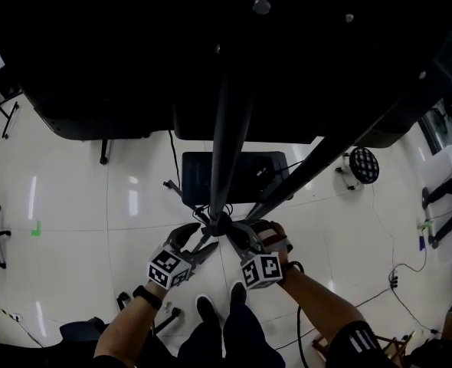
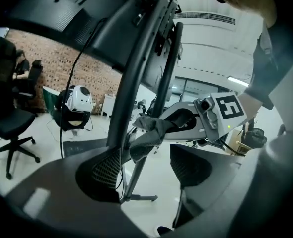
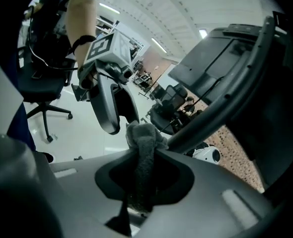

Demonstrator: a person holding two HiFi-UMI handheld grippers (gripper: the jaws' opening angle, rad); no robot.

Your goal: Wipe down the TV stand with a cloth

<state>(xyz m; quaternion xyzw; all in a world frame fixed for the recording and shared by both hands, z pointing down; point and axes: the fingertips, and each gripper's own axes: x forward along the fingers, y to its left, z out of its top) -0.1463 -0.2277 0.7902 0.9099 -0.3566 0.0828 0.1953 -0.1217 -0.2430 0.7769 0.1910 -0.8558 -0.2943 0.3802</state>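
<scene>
1. While the right claw (image 3: 144,180) is clenched on the grey cloth (image 3: 142,143), it presses the cloth against the TV stand's pole (image 3: 226,93), low down near the legs.
2. The left claw (image 2: 149,167) is released, jaws apart and grasping nothing, just beside that pole.
3. Wiping the pole looks to be the step in hand. The next move calls for sliding the cloth along the pole under steady pressure.

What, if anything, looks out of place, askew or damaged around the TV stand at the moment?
Nothing stands out. The cloth is clamped in the right gripper against the TV stand's pole, the left gripper is open near it, and nothing looks spilled or broken.
</scene>
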